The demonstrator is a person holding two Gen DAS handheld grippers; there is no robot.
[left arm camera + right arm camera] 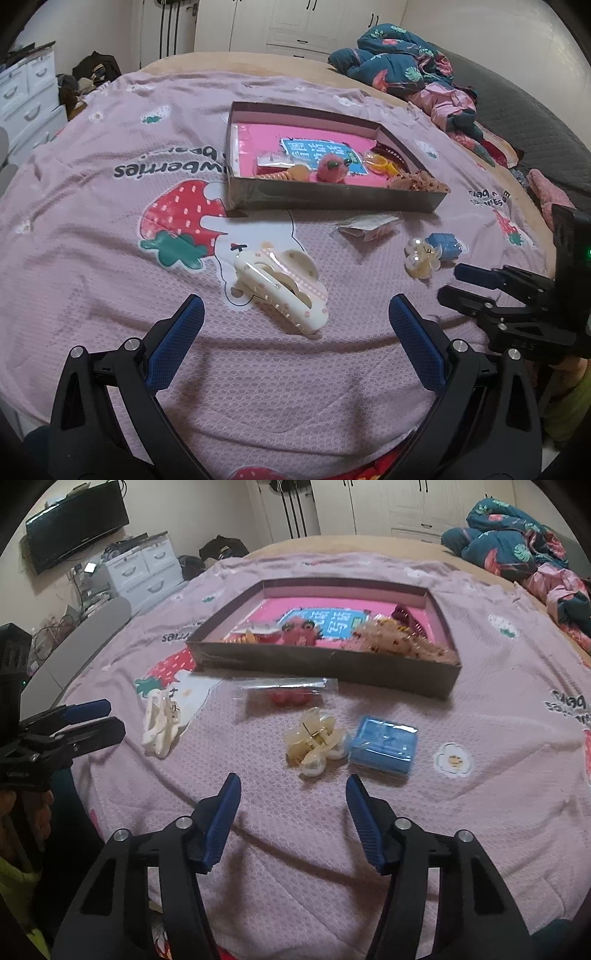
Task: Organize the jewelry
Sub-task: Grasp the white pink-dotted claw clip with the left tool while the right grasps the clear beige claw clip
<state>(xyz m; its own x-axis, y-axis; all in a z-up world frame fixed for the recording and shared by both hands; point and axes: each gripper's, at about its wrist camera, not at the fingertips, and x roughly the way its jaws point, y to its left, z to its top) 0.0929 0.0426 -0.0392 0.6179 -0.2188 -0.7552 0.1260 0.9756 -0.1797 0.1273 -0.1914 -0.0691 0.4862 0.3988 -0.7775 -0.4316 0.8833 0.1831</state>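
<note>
Bedroom, bed (110, 302) under a pink strawberry blanket, shallow box (332, 194) sitting mid-bed. Partly done, by my read: box already holds several pieces, including a pink fuzzy one (332, 170), yellow rings (382, 164) and a brown beaded heap (417, 181).

Four things lie loose on the blanket, left to right:
- cream hair claw (280, 286), just ahead of the left gripper (295, 314)
- clear packet (288, 686) with red beads, near the box's front wall
- pearl clip (316, 744), just ahead of the right gripper (291, 790)
- blue case (384, 747), just beside the pearl clip

Left gripper: jaws spread wide, nothing between them, not touching the claw. Right gripper: jaws about half apart, empty, pearl clip just beyond the tips.

Remaining, as a judgement: each loose piece needs picking up and placing in the box; claw and pearl clip look like the next picks.
</note>
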